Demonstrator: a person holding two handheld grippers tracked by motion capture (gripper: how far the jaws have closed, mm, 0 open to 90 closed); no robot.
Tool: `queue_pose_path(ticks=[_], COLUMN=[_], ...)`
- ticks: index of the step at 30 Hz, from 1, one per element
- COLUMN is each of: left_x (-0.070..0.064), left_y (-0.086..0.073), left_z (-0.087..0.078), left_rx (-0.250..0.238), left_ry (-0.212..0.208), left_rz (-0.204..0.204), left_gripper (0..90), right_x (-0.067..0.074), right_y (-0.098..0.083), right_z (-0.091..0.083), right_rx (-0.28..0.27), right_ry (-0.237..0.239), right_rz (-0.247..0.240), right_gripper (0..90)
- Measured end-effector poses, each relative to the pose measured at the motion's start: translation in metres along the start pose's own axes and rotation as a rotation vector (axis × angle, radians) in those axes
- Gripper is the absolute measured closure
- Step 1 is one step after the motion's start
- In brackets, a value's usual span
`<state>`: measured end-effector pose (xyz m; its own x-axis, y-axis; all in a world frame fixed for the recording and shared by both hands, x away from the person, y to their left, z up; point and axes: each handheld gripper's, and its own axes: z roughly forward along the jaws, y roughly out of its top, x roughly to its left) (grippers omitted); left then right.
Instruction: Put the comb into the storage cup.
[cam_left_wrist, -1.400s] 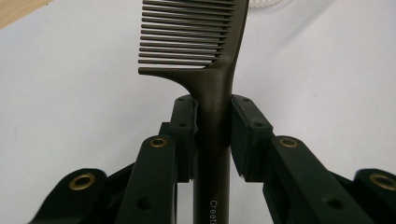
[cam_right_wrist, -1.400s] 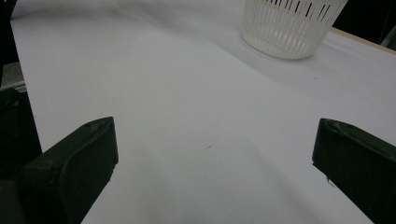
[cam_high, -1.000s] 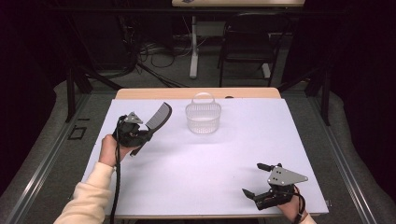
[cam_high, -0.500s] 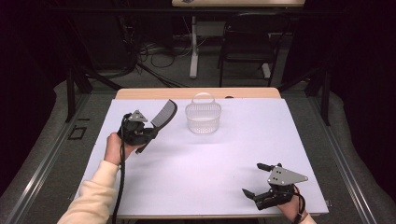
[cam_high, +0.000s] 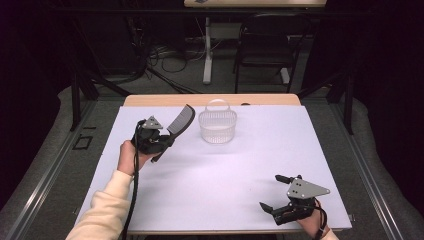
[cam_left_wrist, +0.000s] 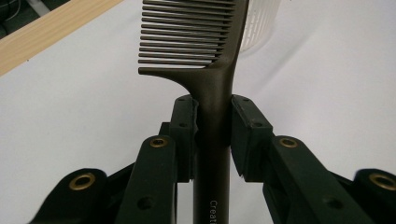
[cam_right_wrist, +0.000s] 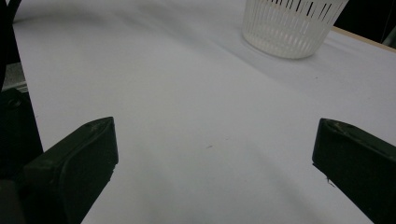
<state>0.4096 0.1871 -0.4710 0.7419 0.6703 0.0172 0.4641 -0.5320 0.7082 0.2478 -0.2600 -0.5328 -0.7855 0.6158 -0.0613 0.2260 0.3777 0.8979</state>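
Floor: grey carpet (cam_high: 45, 165) — dark surroundings.
Furniture: black chair (cam_high: 264, 55) top centre-right; white-covered table (cam_high: 240, 165) — middle.

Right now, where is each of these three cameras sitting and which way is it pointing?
High view: above the person's side, looking forward and down on the table; forearms, left gripper, right gripper.
Left gripper view: on the left gripper, along jaws clamping a dark comb.
Right gripper view: low on the right gripper, across the table between open jaws.
All three share the white basket.
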Motion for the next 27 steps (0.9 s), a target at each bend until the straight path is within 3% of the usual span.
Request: queue_pose_path(ticks=[27], left_x=[-0.001], left_y=[0.023], left_z=[0.006], left_rx=[-0.05], left_ry=[-0.004], left_rz=[0.007], left_gripper=[72.3], right_x=[0.0], right_y=[0.0], right_z=[0.0], right_rx=[0.0], right_ry=[0.0], right_rz=[-0.001], right_gripper=[0.0])
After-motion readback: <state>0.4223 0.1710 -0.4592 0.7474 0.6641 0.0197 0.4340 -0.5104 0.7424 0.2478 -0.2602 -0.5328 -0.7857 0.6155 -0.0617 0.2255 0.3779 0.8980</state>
